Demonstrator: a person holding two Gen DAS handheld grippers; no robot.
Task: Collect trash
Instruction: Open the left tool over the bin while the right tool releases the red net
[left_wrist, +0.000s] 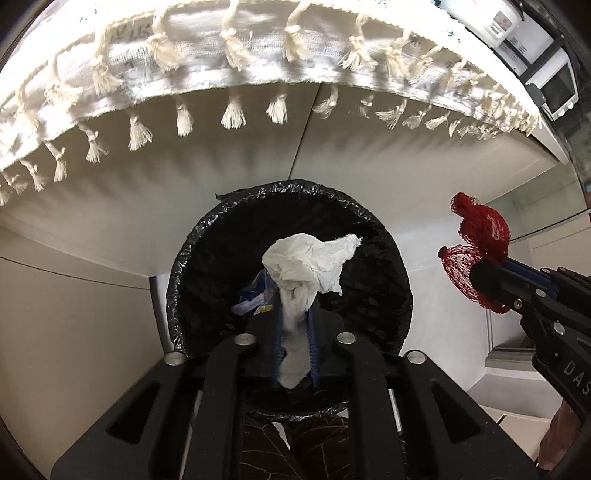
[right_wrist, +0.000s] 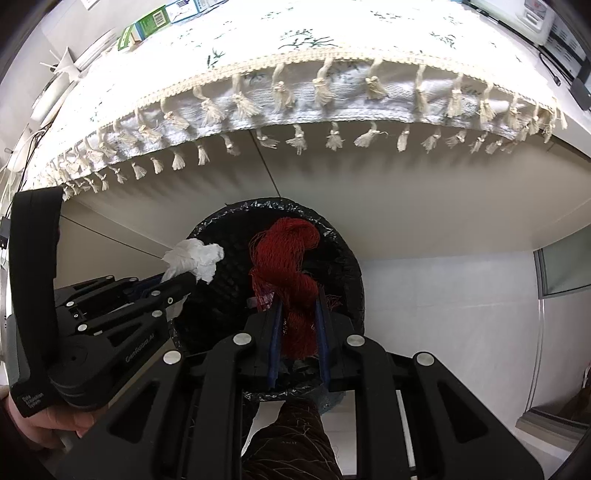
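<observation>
Now, with the left gripper (left_wrist: 295, 317) pinching the tissue (left_wrist: 310, 262) over the bin (left_wrist: 391, 258) and the right gripper (right_wrist: 299, 314) clamped on the red net (right_wrist: 284, 266), each should sit squarely above the black liner before its jaws part.

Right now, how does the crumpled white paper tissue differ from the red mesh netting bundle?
The crumpled white paper tissue is pale, soft and creased; the red mesh netting bundle is dark red, stringy and twisted. The tissue sits in the left hand-held gripper, the netting in the right hand-held gripper. Both hang over the black-lined round trash bin.
</observation>
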